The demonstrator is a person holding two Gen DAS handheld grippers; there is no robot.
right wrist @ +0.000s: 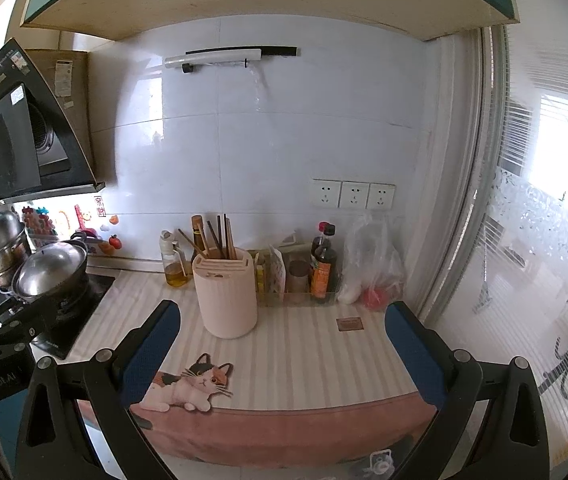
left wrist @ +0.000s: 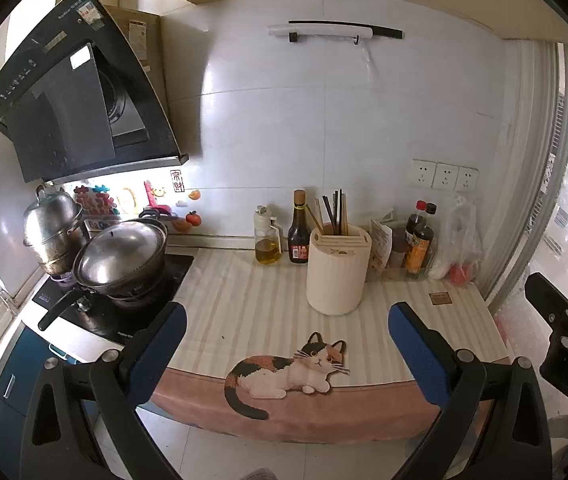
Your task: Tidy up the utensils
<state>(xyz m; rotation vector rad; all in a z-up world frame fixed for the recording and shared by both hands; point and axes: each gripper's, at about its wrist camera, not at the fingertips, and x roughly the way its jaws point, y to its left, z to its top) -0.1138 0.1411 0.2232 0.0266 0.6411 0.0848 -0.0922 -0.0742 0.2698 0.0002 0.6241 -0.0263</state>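
Note:
A cream utensil holder stands on the striped counter mat, with several chopsticks upright in it. My left gripper hangs open in front of the counter edge, well short of the holder, with nothing between its blue pads. My right gripper is open too, back from the counter, with the holder seen between its fingers. Neither gripper touches anything. The right gripper's body shows at the right edge of the left wrist view.
A mat with a cat picture covers the counter. Oil and sauce bottles stand behind the holder, more bottles and a plastic bag to its right. Pots sit on the stove at left. A window is at right.

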